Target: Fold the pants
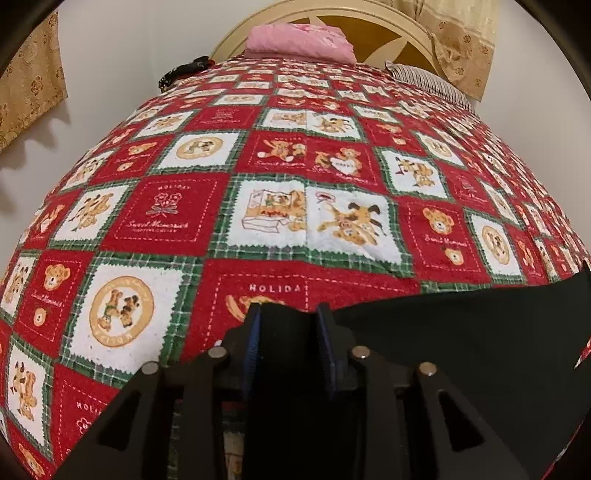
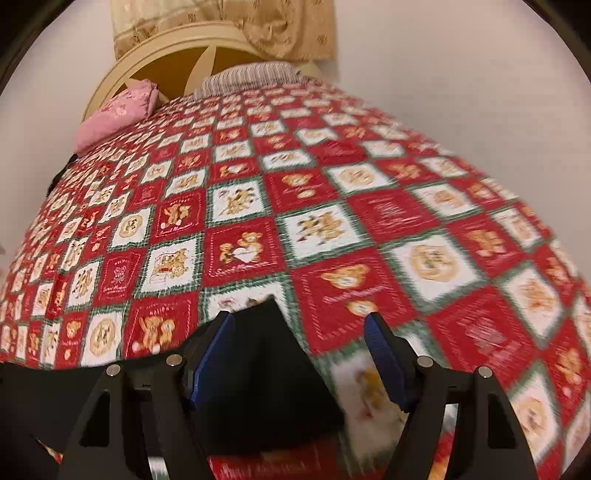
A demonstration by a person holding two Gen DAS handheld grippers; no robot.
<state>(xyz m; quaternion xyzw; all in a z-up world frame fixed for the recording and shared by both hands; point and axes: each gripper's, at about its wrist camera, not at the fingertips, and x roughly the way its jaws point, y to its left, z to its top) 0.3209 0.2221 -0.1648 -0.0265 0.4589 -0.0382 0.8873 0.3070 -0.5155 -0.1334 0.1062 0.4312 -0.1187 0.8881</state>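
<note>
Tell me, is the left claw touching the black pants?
Touching. The left wrist view shows the left claw with black pants fabric filling the space between its blue pads.

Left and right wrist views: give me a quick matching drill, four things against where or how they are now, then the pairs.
Things:
1. left gripper
2. right gripper
3. pink bundle
4. black pants

States:
A. at the head of the bed, by the headboard
B. spread on the red teddy-bear bedspread at its near edge
C. fingers wide apart, black cloth against one pad only
D. fingers narrowly set with black cloth between them

Pairs: 1-D, 2-C, 3-A, 4-B
</note>
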